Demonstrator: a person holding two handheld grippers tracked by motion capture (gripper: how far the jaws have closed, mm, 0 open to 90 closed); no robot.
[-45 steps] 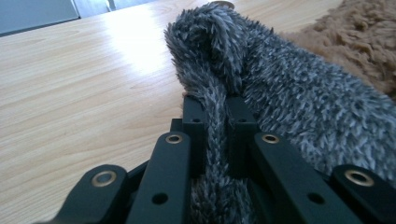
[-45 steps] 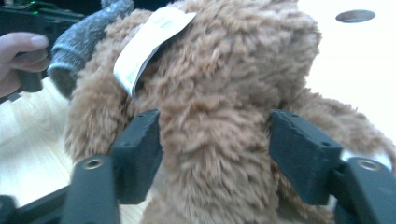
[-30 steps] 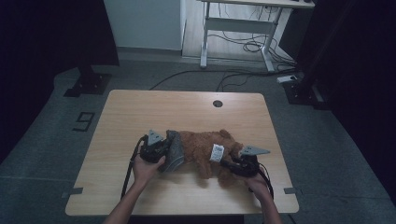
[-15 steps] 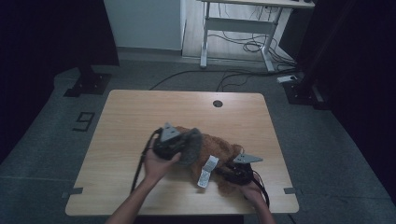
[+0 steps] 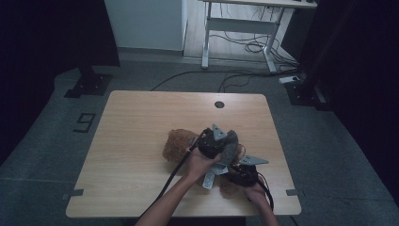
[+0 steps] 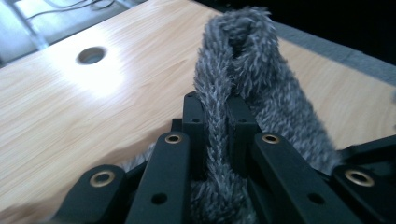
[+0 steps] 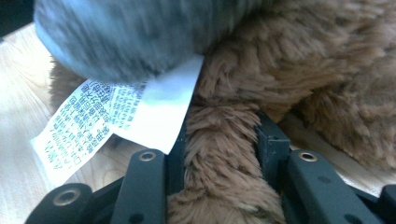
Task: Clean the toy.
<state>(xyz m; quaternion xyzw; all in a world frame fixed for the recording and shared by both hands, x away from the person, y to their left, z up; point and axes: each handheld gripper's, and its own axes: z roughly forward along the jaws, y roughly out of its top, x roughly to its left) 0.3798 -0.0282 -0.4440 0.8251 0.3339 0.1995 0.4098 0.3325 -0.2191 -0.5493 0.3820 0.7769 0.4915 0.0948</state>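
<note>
A: High view. The brown plush toy animal [image 5: 178,145] lies on the light wooden table [image 5: 141,141], toward its near right part. The left gripper [image 5: 217,144] sits over the toy's middle with a grey furry strip of fabric [image 5: 229,149] running from it. The right gripper [image 5: 242,173] is just beside it, nearer the person, low against the toy's near end.

B: Jaw state on the left?

A: Left gripper view. The black fingers [image 6: 194,122] are nearly together, clamped on the grey strip [image 6: 243,74], which stands up as a fold between and beyond the tips. Bare tabletop and a round cable hole [image 6: 91,55] lie well ahead of the tips.

B: Right side?

A: Right gripper view. The black fingers [image 7: 268,140] are pinched on a brown fur limb or fold [image 7: 219,158] of the toy. A white printed care label [image 7: 116,116] hangs just left of the tips; the grey fabric [image 7: 140,32] passes above them, blurred.

B: Step in hand?

A: Judged: the right gripper anchors the toy while the left draws the grey piece across it, to dress or undress it; which, the views do not tell. The next move calls for a steady right-hand hold and a pull along the strip without snagging the label.
</note>
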